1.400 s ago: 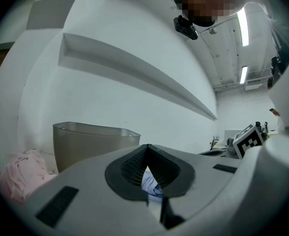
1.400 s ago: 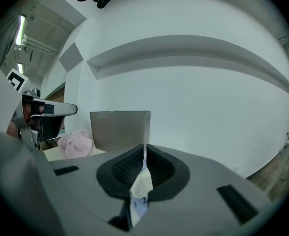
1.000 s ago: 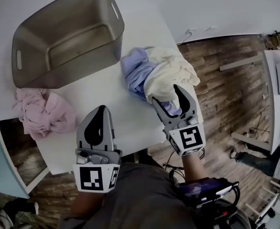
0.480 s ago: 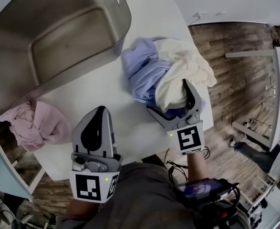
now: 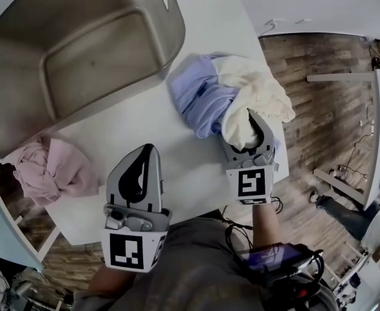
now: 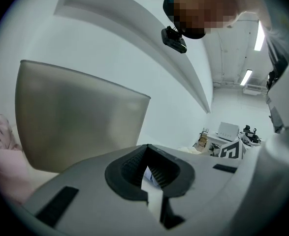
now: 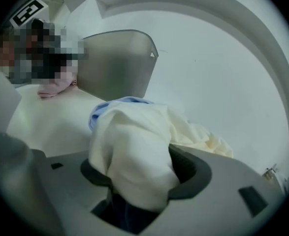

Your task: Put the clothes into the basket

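Closing my right gripper [image 5: 240, 126] on the cream garment [image 5: 259, 93], jaws spread wide half a second ago now pinching its fold; my left gripper [image 5: 149, 150] stays shut and empty.

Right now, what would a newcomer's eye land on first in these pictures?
Most likely the right gripper, its jaws closing on a bunched cream garment that lies against a lilac garment at the white table's right edge. Next comes the big empty grey basket at the upper left, with a pink garment heaped beside it near the table's left edge. The left gripper hangs shut and empty near the front edge.
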`<state>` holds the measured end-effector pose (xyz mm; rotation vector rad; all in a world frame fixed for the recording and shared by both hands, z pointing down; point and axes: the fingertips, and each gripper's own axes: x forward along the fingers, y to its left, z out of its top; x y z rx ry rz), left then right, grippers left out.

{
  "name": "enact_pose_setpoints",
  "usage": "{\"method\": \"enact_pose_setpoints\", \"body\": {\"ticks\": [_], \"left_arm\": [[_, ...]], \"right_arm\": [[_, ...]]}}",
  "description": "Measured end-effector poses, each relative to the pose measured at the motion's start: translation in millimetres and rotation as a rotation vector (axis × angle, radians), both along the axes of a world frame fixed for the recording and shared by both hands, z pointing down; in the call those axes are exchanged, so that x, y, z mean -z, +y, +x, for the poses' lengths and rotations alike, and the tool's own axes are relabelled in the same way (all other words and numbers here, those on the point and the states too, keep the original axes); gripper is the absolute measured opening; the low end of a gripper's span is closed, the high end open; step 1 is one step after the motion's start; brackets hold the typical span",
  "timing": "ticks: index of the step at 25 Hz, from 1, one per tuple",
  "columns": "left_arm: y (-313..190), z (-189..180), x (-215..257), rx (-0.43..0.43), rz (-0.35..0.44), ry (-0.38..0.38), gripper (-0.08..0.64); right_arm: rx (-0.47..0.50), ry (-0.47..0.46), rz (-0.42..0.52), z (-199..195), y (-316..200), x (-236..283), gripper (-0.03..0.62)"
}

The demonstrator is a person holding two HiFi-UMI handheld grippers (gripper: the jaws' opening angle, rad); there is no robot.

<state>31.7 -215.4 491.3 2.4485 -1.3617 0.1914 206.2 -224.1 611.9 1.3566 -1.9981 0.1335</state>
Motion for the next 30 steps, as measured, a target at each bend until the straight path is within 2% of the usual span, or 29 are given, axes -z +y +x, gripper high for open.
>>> {"method": "enact_pose_setpoints", "body": {"ticks": [3, 8, 11, 16, 23, 26, 30], "left_arm": [[12.9, -1.0, 12.6, 0.017, 0.027, -0.021, 0.008], [28.6, -5.2, 32.3, 0.093, 0.075, -0.065, 0.008], [43.7, -5.9, 52.8, 0.131, 0.108, -0.065, 0.008], [56.0, -14.5, 87.3, 0.204, 0.197, -0.039, 0.008], [100.4, -21.5, 135.6, 0.286, 0.271, -0.061, 0.008], [106.4, -24.3, 155.8, 0.326, 0.331, -0.065, 0.008], [117.6, -27.3, 167.7, 0.355, 0.361, -0.072, 0.008]], "right_arm": [[-0.032, -0.039, 0.066, 4.8, 2.3, 19.0, 0.190], [-0.039, -0.077, 0.226, 18.3, -1.7, 71.4, 0.129], [-0.033, -0.108, 0.294, 24.2, 0.0, 108.2, 0.115], [-0.001, -0.176, 0.461, 20.6, -7.7, 183.0, 0.107], [0.056, -0.192, 0.518, 12.5, 25.4, 249.8, 0.106], [0.100, -0.215, 0.556, 5.5, 26.0, 268.8, 0.106], [0.130, -0.252, 0.583, -2.6, 29.7, 284.1, 0.104]]}}
